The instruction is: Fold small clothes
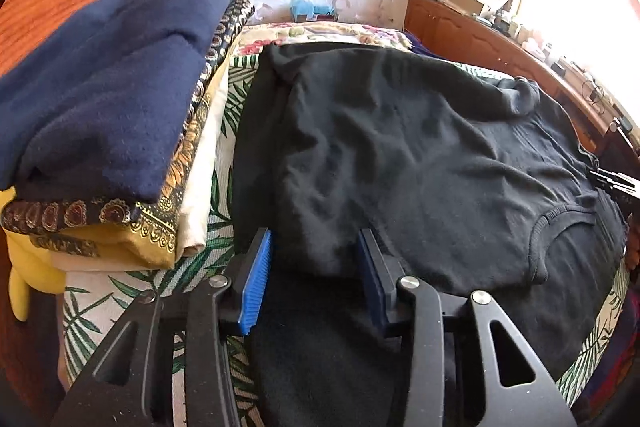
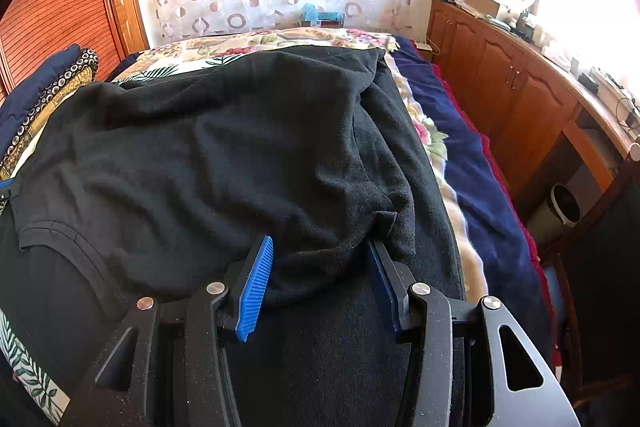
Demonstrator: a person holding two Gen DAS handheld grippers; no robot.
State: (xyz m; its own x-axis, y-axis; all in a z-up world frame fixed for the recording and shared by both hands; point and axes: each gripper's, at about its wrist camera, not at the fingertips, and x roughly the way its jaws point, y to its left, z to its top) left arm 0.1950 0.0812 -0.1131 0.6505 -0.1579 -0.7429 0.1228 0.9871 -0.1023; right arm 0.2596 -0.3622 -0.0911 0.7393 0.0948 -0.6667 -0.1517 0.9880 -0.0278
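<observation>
A black T-shirt (image 1: pixel 400 155) lies spread and wrinkled on the bed, its neckline (image 1: pixel 560 223) toward the right in the left wrist view. It also fills the right wrist view (image 2: pixel 224 155), neckline at the left. My left gripper (image 1: pixel 316 259) is open, its blue pads on either side of a fold at the shirt's near edge. My right gripper (image 2: pixel 320 263) is open too, with a bunched fold of the shirt between its pads, which stand apart.
A stack of folded clothes (image 1: pixel 108 131), navy on top, stands on the bed left of the shirt. The leaf-print bedcover (image 1: pixel 224 211) shows between them. A wooden cabinet (image 2: pixel 520 107) runs along the right, with a white bin (image 2: pixel 560 211) beside the bed.
</observation>
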